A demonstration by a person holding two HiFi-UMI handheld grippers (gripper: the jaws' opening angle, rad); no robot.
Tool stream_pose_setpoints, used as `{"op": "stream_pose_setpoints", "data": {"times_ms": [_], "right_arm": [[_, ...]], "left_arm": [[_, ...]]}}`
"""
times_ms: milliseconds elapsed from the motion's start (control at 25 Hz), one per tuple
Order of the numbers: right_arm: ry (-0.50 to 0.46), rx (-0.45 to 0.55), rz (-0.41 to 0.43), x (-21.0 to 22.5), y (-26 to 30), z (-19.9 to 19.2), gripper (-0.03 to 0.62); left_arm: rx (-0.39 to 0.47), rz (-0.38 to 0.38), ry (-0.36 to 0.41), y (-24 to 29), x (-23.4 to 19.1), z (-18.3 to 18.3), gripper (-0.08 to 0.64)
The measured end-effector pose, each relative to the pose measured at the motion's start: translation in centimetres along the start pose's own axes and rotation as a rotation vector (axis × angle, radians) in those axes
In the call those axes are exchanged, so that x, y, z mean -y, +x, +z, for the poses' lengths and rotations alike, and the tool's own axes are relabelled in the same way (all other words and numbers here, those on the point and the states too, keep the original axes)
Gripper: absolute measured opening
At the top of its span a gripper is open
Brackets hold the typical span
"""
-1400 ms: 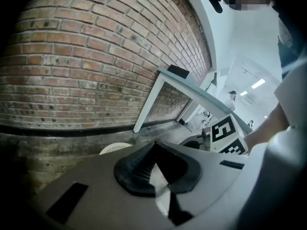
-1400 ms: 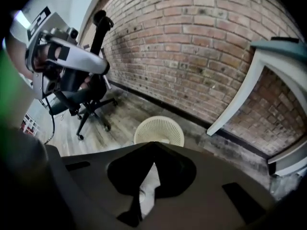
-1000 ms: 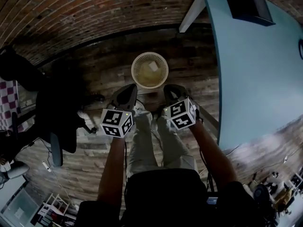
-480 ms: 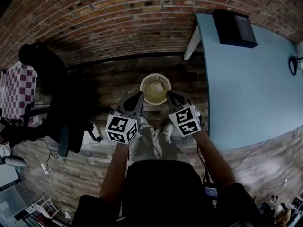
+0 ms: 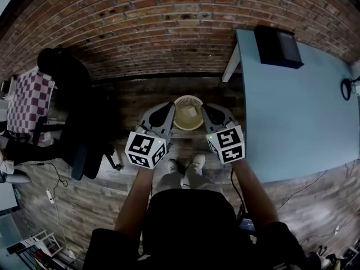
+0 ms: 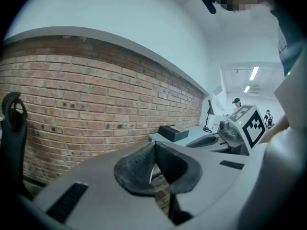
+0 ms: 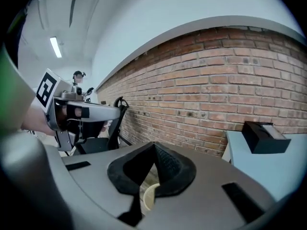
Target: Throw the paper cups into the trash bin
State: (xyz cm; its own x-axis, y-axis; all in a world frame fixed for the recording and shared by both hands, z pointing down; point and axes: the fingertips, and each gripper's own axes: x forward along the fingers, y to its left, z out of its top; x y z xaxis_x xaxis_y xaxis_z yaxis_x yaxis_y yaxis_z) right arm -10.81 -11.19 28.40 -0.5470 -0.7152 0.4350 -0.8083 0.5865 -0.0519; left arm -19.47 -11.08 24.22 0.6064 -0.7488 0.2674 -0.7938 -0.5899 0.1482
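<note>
Rising away from the trash bin (image 5: 188, 97), the left gripper (image 5: 164, 112) and right gripper (image 5: 210, 113) are both closed and empty. The throw looks finished.

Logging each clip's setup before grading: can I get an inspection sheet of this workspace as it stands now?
Surface: blue table, with a black box at its far corner.
Job's things: trash bin on the wooden floor, a pale item inside; no paper cup seen outside it.
Clutter: black office chair; checked cloth.
Grippers: left gripper and right gripper both have their jaws shut with nothing held; in the head view they flank the bin.
Cables: loose leads on the floor at the left.
Surroundings: brick wall behind the bin.
</note>
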Motion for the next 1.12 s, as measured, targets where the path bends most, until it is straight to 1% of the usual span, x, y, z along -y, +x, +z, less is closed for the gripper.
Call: {"op": "stream_pose_setpoints", "data": {"times_ms": [200,520,800,1120], "right_arm": [[0.016,0.074,0.015,-1.1,-0.8,3.0,0.003],[0.006,0.161,-0.004,-3.3,-2.6,5.5,0.003],[-0.004,0.238,-0.020,-7.5,-5.3,7.6,0.002],[-0.027,0.264,-0.046,-13.4,-7.6,8.4,0.002]], "left_arm": [[0.047,-0.027,0.010,-1.2,1.4,2.6,0.009],[0.071,-0.062,0.037,-3.7,2.5,3.6,0.009],[0.102,-0.089,0.055,-8.0,3.2,3.6,0.009],[0.138,-0.112,0.065,-14.1,3.5,3.5,0.009]]}}
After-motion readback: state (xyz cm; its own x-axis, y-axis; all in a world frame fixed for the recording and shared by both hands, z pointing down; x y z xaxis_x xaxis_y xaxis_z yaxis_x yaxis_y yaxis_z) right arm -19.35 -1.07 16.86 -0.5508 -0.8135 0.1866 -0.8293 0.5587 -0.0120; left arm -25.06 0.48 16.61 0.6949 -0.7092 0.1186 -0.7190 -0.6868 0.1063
